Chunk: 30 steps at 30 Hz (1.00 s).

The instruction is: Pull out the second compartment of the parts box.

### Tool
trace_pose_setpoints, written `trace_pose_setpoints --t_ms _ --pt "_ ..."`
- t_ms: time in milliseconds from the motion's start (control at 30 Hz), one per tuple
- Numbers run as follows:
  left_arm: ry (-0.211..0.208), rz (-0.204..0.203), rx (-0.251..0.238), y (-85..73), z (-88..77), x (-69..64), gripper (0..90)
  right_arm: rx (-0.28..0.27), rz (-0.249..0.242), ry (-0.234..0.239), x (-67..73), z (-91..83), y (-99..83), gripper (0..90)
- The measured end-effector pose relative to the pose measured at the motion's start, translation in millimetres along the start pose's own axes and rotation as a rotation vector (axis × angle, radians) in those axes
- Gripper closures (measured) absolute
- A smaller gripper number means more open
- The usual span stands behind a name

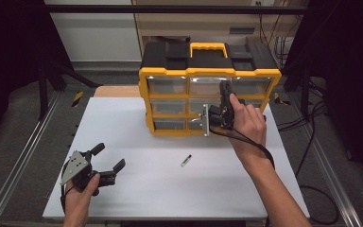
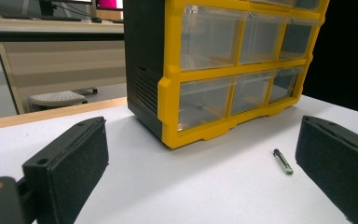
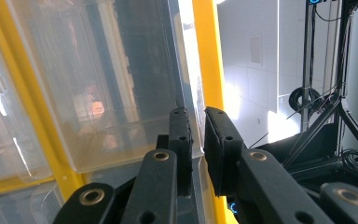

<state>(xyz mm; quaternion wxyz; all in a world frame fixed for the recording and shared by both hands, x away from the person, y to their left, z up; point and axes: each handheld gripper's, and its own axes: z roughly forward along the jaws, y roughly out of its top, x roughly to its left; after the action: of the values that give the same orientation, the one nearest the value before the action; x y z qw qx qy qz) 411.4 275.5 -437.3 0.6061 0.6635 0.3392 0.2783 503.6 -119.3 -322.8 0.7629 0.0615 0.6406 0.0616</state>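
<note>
Drawer (image 3: pixel 121 93) of clear plastic, in the top right corner of the yellow and black organizer (image 1: pixel 208 71), is what the right gripper (image 3: pixel 196 135) works on. Its jaws are nearly closed, and the thin front lip of the drawer sits in the narrow gap between them, so the gripper is grasping the drawer. The organizer stands at the far side of the white tabletop (image 1: pixel 137 189). The left gripper (image 1: pixel 108 161) rests on the tabletop with jaws released and wide apart. A small dark cylinder (image 2: pixel 283 162) lies just ahead of it, near one of its jaws.
</note>
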Motion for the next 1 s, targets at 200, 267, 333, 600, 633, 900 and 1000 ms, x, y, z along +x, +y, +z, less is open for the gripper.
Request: trace_pose_setpoints --t_ms 200,267,333,600,633,900,1000 --pt "0.0 0.001 0.0 0.2 -0.2 -0.2 2.5 -0.003 0.007 0.004 -1.6 -6.2 -1.0 81.2" --pt "0.001 0.0 0.0 0.1 -0.3 0.0 2.5 -0.004 0.008 0.003 -1.8 -8.0 -1.0 81.3" --pt "0.002 -0.001 -0.002 0.1 -0.4 0.3 2.5 -0.004 0.009 0.003 -2.2 -9.8 -1.0 81.3" --pt "0.002 0.0 -0.002 0.3 -0.7 0.2 2.5 -0.007 0.003 0.006 -4.0 -15.2 -1.5 81.4" --pt "0.002 0.0 -0.002 0.3 -0.7 0.3 2.5 -0.008 0.003 0.006 -4.0 -15.8 -1.5 81.4" --pt "0.002 0.0 -0.002 0.4 -1.0 0.3 2.6 -0.01 0.004 0.005 -4.8 -20.8 -1.5 81.4" --pt "0.001 0.001 -0.005 0.7 -1.4 0.0 2.6 -0.016 0.004 0.004 -4.9 -23.0 -2.0 81.4"
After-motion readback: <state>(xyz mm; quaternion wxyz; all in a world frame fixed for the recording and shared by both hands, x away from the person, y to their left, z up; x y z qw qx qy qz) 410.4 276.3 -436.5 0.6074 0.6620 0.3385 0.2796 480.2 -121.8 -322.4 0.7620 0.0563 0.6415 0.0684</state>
